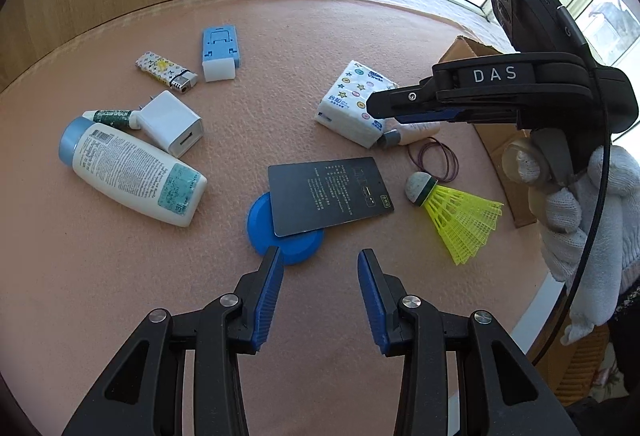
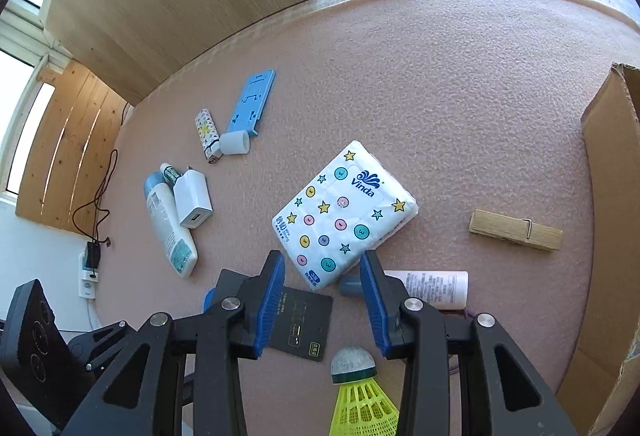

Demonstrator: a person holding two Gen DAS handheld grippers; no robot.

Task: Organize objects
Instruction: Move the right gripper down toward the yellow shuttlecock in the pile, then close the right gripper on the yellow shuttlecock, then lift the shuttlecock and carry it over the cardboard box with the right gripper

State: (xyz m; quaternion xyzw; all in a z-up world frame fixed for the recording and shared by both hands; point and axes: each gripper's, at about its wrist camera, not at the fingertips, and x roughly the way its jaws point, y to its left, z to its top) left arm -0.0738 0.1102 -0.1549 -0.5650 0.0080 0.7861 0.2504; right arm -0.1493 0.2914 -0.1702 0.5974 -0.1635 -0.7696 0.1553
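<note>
Pink felt-textured tabletop (image 1: 320, 36), items scattered:
- white plastic lotion bottle with blue cap (image 1: 132, 172), lying flat, left
- white square wall charger (image 1: 172, 124), touching a small green-labelled tube (image 1: 112, 116)
- patterned lighter (image 1: 166, 70) beside a blue plastic phone stand (image 1: 220, 46), far left
- soft tissue pack printed with stars and dots (image 2: 344, 220), centre
- dark matte card (image 1: 330, 194) overlapping a round blue lid (image 1: 286, 232)
- yellow mesh shuttlecock with cork tip (image 1: 456, 214), near right
- wooden clothespin (image 2: 516, 230) beside a cardboard box (image 2: 612, 196), right

Left gripper (image 1: 320, 268): jaws apart, empty, above the lid
Right gripper (image 2: 322, 272): gloved hand (image 1: 580, 212), jaws apart, empty, above the tissue pack's near edge
</note>
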